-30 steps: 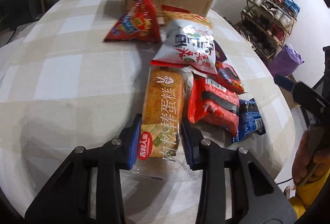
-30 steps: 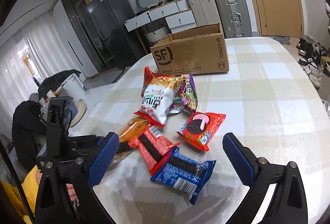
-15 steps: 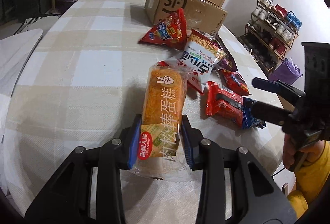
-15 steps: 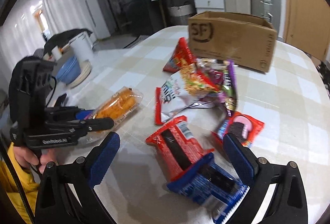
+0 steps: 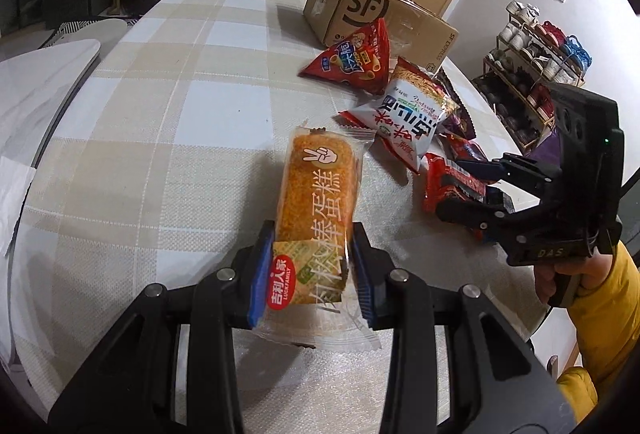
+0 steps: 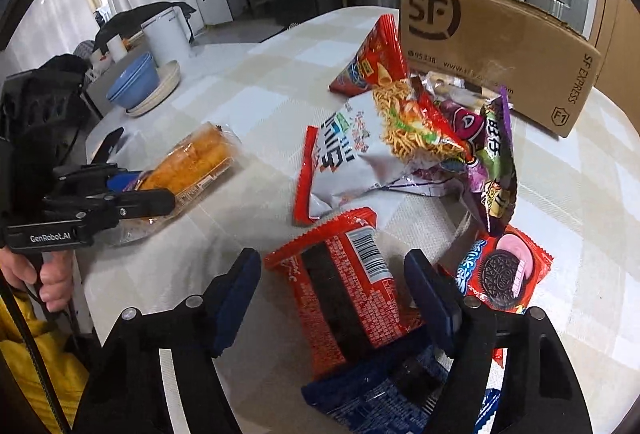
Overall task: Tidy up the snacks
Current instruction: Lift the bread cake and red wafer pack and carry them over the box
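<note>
My left gripper (image 5: 312, 266) is shut on the near end of an orange cake bar in clear wrap (image 5: 318, 202), seen from the side in the right wrist view as the cake bar (image 6: 192, 162) in the left gripper (image 6: 160, 194). My right gripper (image 6: 332, 298) hangs low over a red wafer pack (image 6: 344, 286); its jaws are closing with the pack between them, and the blue pads stand just off its sides. A dark blue pack (image 6: 372, 394) lies under its near end. In the left wrist view the right gripper (image 5: 472, 190) reaches over the red pack (image 5: 444, 182).
A pile of snack bags sits mid-table: white noodle bag (image 6: 360, 150), red triangular bag (image 6: 372, 62), purple bag (image 6: 492, 154), red cookie pack (image 6: 500, 270). An open SF cardboard box (image 6: 492, 46) stands behind. Bowls and plates (image 6: 140, 86) sit beyond the checked tablecloth's (image 5: 160, 138) left edge.
The left gripper carried the cake bar left, away from the pile. The right gripper dropped and rolled toward the red wafer pack, and its jaws narrowed around it.
</note>
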The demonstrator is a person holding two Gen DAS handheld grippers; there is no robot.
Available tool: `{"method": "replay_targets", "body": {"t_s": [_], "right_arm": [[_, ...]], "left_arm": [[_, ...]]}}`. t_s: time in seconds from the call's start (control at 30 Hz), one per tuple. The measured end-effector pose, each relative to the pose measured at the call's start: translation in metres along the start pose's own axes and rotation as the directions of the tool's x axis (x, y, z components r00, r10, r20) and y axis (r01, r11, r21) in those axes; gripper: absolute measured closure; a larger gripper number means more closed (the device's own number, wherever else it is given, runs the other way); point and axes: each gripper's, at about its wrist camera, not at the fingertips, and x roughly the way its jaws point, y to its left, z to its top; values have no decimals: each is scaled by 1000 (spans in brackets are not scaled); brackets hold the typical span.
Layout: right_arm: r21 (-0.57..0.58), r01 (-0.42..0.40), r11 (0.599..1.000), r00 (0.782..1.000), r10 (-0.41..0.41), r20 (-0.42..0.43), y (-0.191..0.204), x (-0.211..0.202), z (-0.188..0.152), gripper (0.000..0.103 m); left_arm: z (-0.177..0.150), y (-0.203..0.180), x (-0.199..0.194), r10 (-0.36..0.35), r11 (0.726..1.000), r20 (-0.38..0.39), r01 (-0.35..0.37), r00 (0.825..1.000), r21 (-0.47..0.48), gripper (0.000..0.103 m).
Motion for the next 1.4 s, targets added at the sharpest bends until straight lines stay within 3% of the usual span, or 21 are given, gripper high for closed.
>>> {"method": "replay_targets", "body": {"t_s": [0.23, 0.37, 0.6, 0.93, 1.17, 1.4], "right_arm": [[-19, 1, 1000, 1000, -1, 9, 7, 7, 0, 43], [-30, 29, 999, 999, -29, 25, 12, 6, -1, 61], [36, -1, 999, 999, -1, 48, 3, -2, -4, 61], [96, -62, 993, 984, 44, 175, 1, -52, -4, 61], [149, -63, 987, 956, 17, 293, -5, -99, -6, 61], [184, -43, 982, 916, -35, 401, -4, -145, -15, 61]], "left_arm": [[-1, -3, 2, 4, 1000, -10, -4, 1000, 4, 70], [-1, -4, 2, 5, 1000, -10, -5, 1000, 3, 70], [-2, -8, -2, 10, 1000, -7, -10, 1000, 9, 70], [8, -21, -18, 25, 1000, 13, -26, 1000, 13, 70], [22, -44, -35, 61, 997, 50, -63, 997, 38, 70], [39, -73, -52, 33, 997, 96, -40, 995, 66, 70]]}}
